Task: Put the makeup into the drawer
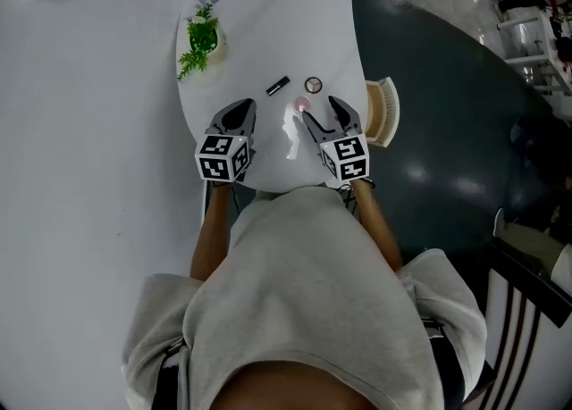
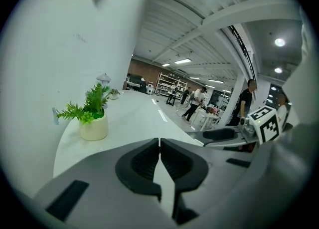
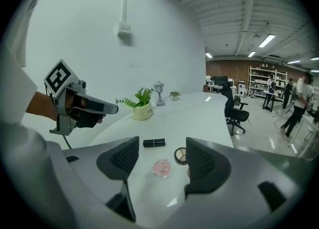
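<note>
While nothing has yet been picked up, the head view shows the job at its very start: the right gripper (image 1: 320, 112) hangs with its fingers apart just over a pink compact (image 1: 303, 104) on the white table (image 1: 259, 6). A black lipstick (image 1: 278, 86) and a round palette (image 1: 313, 85) lie a little beyond it. The left gripper (image 1: 239, 112) is beside it, near the table's front edge and over bare surface. A pale slatted thing (image 1: 384, 112) sits at the table's right edge. I can't say whether it is the drawer, and no drawer is plainly in sight. In the left gripper view the fingers are together with nothing between them, and only a potted plant (image 2: 93, 123) stands ahead; the makeup is out of that frame. In the right gripper view the fingers stand wide, and the compact (image 3: 161, 168) lies on the table in the gap ahead of them, untouched. The palette (image 3: 180, 155) is half tucked behind the right-hand finger, and the lipstick (image 3: 154, 143) is further off. I judge the next move calls for lowering onto the compact and closing squarely on it. The compact is flat and low, so the grip must catch its rim without nudging the palette close by. After that the drawer has to be found and likely opened, probably with the free left gripper.
</note>
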